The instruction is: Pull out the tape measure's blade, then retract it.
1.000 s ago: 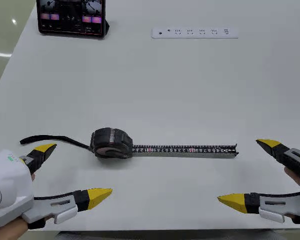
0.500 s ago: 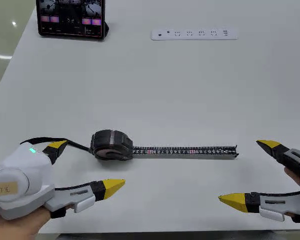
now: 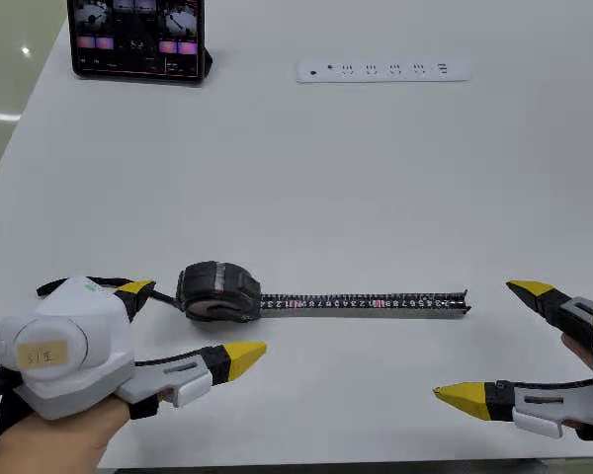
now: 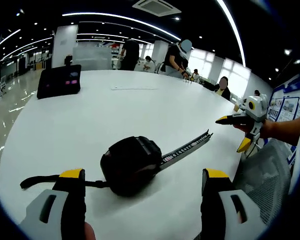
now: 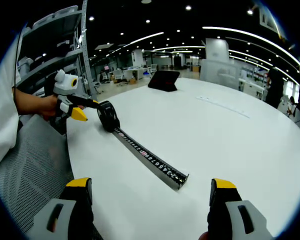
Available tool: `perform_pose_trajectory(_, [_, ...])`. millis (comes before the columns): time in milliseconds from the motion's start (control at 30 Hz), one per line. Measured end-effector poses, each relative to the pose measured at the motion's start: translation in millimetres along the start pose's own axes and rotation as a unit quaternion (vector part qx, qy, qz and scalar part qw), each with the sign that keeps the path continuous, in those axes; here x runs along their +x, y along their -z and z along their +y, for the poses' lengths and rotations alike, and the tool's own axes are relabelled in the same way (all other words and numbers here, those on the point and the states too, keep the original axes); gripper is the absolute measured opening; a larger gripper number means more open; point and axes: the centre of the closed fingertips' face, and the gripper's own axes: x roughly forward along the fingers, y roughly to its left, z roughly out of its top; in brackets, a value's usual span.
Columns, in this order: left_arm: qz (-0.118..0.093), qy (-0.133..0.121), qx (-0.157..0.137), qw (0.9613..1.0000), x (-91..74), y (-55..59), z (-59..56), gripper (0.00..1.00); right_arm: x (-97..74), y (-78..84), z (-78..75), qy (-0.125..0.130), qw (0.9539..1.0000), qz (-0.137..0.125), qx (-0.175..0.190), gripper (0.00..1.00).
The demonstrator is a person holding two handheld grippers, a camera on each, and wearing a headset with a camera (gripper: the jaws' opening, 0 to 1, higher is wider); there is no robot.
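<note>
**Q:** Where's the tape measure (image 3: 217,290) right now?

**A:** It's flat on the white desk (image 3: 376,178), with the blade (image 3: 366,302) pulled out toward my right. My left hand-held gripper (image 3: 203,318) is wide open just short of it, not touching. The right hand-held gripper (image 3: 476,341) gapes too, near the blade's tip.

Looking along the left gripper (image 4: 144,175): jaws spread wide, yellow tips flanking the black tape measure (image 4: 132,164) without touching it. Lies on the white table (image 4: 115,110), strap (image 4: 40,181) trailing left behind one jaw, blade (image 4: 186,147) drawn out flat toward the right. Past the blade's end, near the table edge, the right gripper (image 4: 231,133), jaws likewise apart. Far back, a tablet (image 4: 59,80) propped upright and a power strip (image 4: 134,88). People (image 4: 179,55) beyond the far side.
</note>
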Motion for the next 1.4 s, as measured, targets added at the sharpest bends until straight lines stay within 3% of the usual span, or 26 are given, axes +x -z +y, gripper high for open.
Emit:
perform_pose_trajectory(467, [0.006,0.016,-0.013,0.9998,15.0,-1.9,-11.9,0.93,0.9,-1.1,-1.9,0.002,1.0000,-0.003,0.000,0.97])
perform_pose_trajectory(733, [0.003,0.005,-0.022,0.9997,16.2,-2.7,-11.8,0.92,0.2,-0.6,-4.0,0.003,1.0000,-0.001,-0.003,0.94])
perform_pose_trajectory(1067, [-0.005,-0.033,-0.043,0.9985,18.7,-4.2,-5.0,0.85,-1.5,2.3,-20.6,-0.012,0.9994,0.018,-0.028,0.76])
perform_pose_trajectory(1400, [-0.007,-0.060,-0.054,0.9967,23.2,-2.2,1.3,0.79,1.0,6.0,-37.5,-0.039,0.9958,0.047,-0.068,0.57])
